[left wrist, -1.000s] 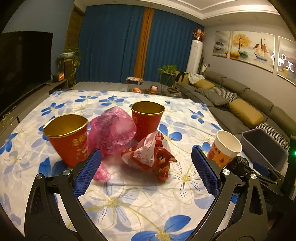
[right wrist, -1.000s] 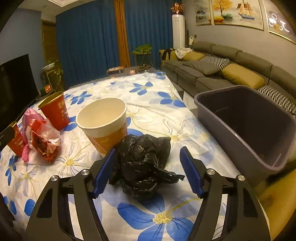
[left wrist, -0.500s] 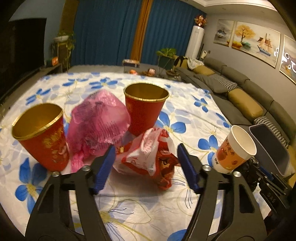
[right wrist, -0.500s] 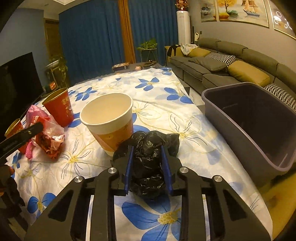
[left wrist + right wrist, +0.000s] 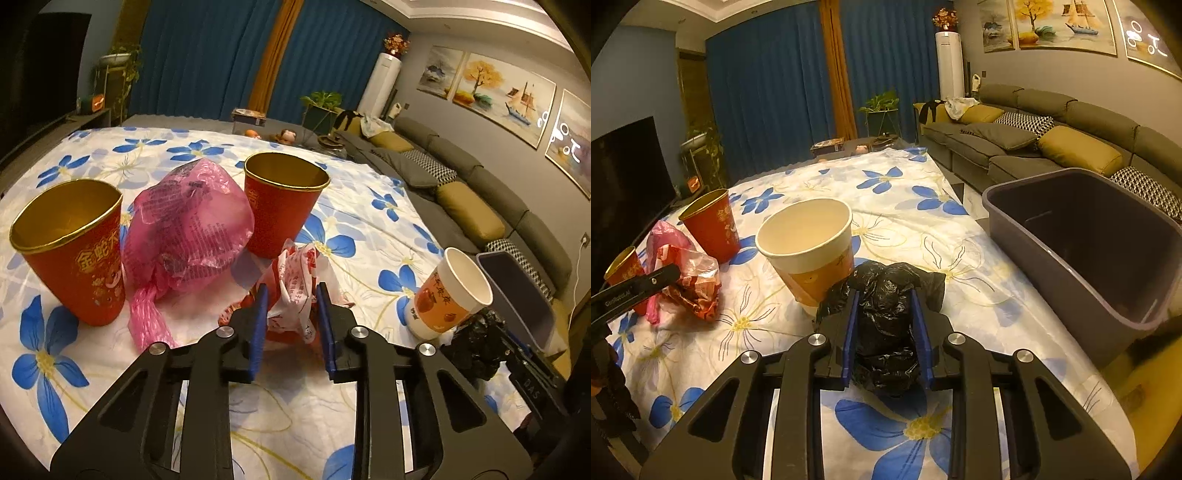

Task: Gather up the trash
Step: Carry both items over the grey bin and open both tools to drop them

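Note:
My left gripper point(image 5: 291, 295) is shut on a crumpled red and white wrapper point(image 5: 295, 280) lying on the flowered tablecloth point(image 5: 184, 162). A pink plastic bag point(image 5: 188, 225) lies just left of it, between two red paper cups point(image 5: 74, 251) point(image 5: 284, 210). My right gripper point(image 5: 884, 299) is shut on a crumpled black plastic bag point(image 5: 886, 321), just in front of a white and orange paper cup point(image 5: 809, 247). The grey bin point(image 5: 1086, 240) stands open to the right of the table. The left gripper's arm point(image 5: 631, 291) shows at the left of the right wrist view.
The wrapper point(image 5: 694, 277), pink bag point(image 5: 665, 236) and a red cup point(image 5: 711, 225) show at the left of the right wrist view. A grey sofa point(image 5: 1052, 136) runs behind the bin. The paper cup point(image 5: 447, 295) and bin point(image 5: 517, 295) sit at the right of the left wrist view.
Both grippers moved forward and closed: the left on the red and white wrapper, the right on the black bag. Both bags are squeezed narrower between the pads.

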Demonstrator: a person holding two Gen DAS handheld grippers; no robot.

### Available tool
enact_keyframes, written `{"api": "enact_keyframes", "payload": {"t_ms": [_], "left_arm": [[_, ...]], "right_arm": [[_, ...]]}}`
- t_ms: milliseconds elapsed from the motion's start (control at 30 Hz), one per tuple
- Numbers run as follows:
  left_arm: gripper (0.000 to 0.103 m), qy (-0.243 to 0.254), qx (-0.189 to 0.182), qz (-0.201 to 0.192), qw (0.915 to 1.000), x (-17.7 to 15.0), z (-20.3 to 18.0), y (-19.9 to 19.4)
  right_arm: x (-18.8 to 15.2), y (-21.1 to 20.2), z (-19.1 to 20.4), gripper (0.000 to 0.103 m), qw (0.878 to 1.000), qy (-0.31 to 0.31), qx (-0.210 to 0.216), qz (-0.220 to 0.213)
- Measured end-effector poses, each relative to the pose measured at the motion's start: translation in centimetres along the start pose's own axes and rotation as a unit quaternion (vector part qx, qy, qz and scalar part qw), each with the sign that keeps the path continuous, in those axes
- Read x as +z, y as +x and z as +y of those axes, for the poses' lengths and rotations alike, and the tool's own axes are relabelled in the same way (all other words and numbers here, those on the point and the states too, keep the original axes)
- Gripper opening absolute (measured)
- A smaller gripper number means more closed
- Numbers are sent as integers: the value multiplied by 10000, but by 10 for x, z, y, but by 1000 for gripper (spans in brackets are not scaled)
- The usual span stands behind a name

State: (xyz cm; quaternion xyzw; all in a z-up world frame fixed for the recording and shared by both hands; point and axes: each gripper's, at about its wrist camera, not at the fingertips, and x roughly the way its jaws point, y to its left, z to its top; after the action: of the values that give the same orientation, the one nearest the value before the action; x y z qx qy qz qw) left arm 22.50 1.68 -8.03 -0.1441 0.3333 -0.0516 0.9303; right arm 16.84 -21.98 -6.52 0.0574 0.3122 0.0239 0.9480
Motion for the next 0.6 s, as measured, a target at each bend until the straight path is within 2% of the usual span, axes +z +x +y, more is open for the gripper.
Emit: {"api": "enact_keyframes", "payload": {"t_ms": [333,600], "left_arm": [[21,309,-8,-312,9990,-9,-26,-35],[21,270,-50,-480,9985,-18,-32,-63]], "right_arm": [[-8,-28,-9,27,9995,158,130,-230],[-6,-61,-19,27,9979,229,239,-550]]}}
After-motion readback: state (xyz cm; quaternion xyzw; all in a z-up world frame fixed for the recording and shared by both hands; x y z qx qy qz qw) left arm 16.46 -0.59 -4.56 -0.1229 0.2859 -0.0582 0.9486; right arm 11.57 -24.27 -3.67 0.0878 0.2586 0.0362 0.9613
